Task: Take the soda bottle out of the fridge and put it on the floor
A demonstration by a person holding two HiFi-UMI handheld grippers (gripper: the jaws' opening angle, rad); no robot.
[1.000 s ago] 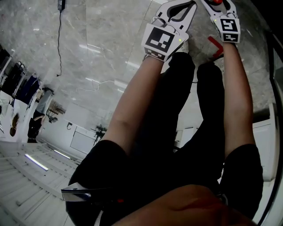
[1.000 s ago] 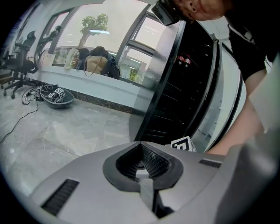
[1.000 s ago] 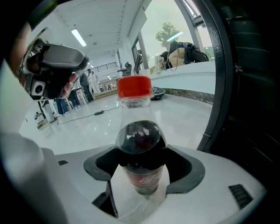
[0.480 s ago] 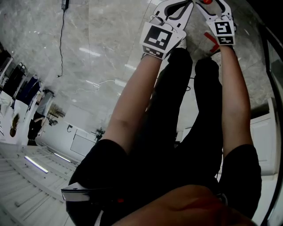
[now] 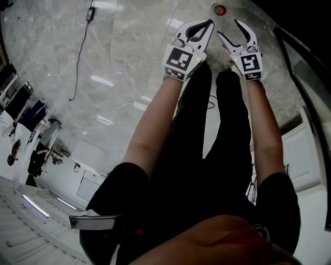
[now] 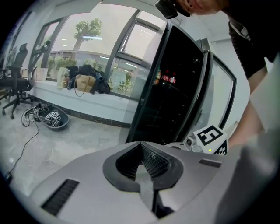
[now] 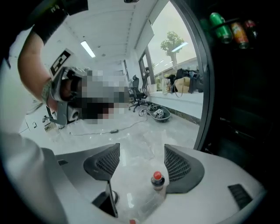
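The soda bottle (image 5: 221,9) stands upright on the marble floor (image 5: 129,57), out of the fridge (image 7: 245,113). Only its red cap and dark neck show clearly. In the head view it sits just beyond the tips of the two hand-held grippers, nearer the right one, with a strip of bare floor between cap and tips.

The right hand-held gripper (image 5: 229,28) has its jaws spread wide and holds nothing. In the right gripper view the bottle (image 7: 157,180) shows through the gap between the jaws, close to the right-hand ribbed pad (image 7: 177,168). It stands on the floor beyond the pads rather than being clamped by them.

The left hand-held gripper (image 5: 208,24) is closed and empty. In the left gripper view its two dark ribbed pads meet (image 6: 141,149) with nothing between them. The marker cube of the right hand-held gripper (image 6: 212,138) shows just beside it.

Both bare forearms reach down past the person's black trousers (image 5: 207,134).

The fridge stands open with a dark interior. In the right gripper view a green bottle (image 7: 218,22) and an orange one (image 7: 238,33) sit on a high shelf. In the left gripper view, red-capped bottles (image 6: 167,78) line a shelf.

A black cable (image 5: 78,57) trails across the floor well to the left of the grippers.
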